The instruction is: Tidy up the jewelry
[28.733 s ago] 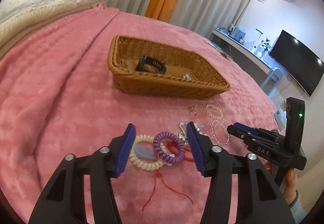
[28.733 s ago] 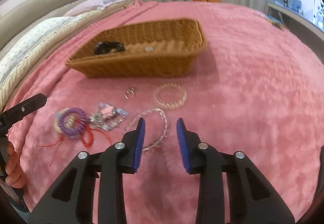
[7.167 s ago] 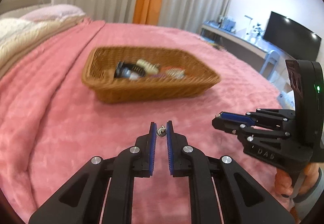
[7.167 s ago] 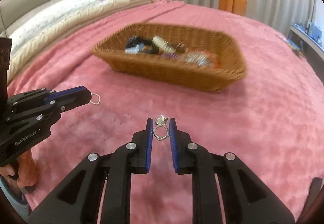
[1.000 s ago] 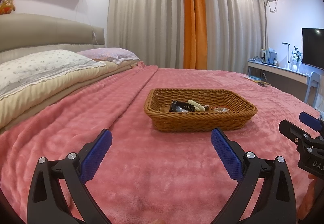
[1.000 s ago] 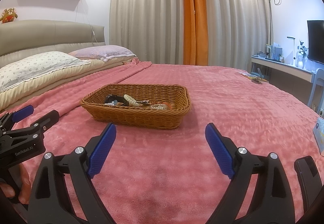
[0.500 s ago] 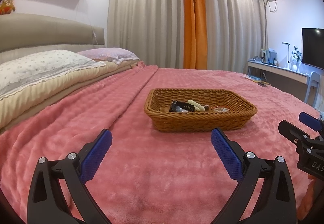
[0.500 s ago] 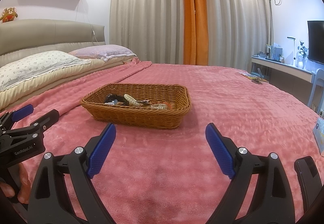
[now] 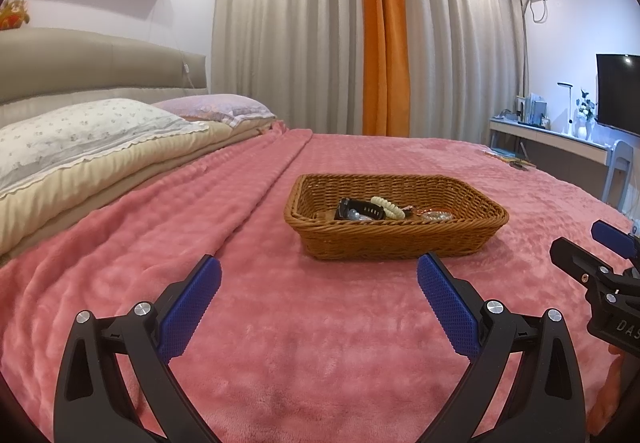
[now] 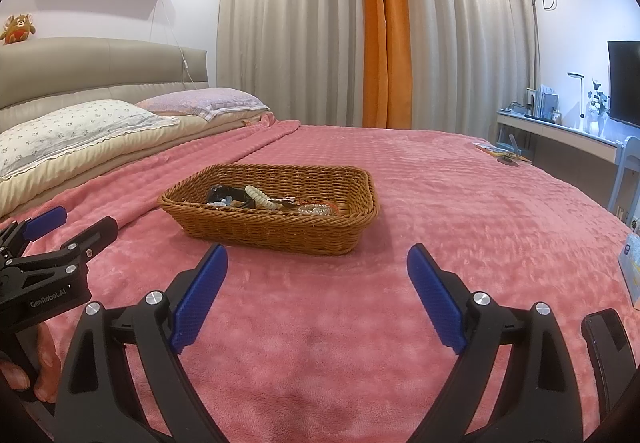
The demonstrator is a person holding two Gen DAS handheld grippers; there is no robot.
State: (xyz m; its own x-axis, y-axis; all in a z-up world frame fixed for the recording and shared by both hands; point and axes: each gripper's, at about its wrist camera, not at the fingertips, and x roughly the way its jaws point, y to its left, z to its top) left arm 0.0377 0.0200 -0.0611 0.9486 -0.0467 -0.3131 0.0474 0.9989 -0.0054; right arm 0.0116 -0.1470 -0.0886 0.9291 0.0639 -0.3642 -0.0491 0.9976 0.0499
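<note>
A brown wicker basket [image 9: 384, 243] sits on the pink blanket [image 9: 200, 251]; it also shows in the right wrist view [image 10: 256, 231]. Inside lie a black watch [image 9: 356, 209], a cream spiral hair tie [image 9: 386, 206], and beaded bracelets [image 9: 436, 215]. My left gripper [image 9: 318, 303] is wide open and empty, held low over the blanket short of the basket. My right gripper [image 10: 316, 291] is wide open and empty, also short of the basket. Each gripper shows at the edge of the other's view.
Pillows [image 9: 80, 135] and a beige headboard [image 10: 80, 63] lie to the left. Curtains [image 9: 360, 43] hang behind. A desk [image 10: 560, 135] with a lamp, a TV [image 9: 618, 95] and a chair stand at the right. A small box [image 10: 630, 271] lies at the bed's right edge.
Since 7 seconds ago both grippers have let go of their small metal pieces and opened wide. In the last second nothing has visibly moved.
</note>
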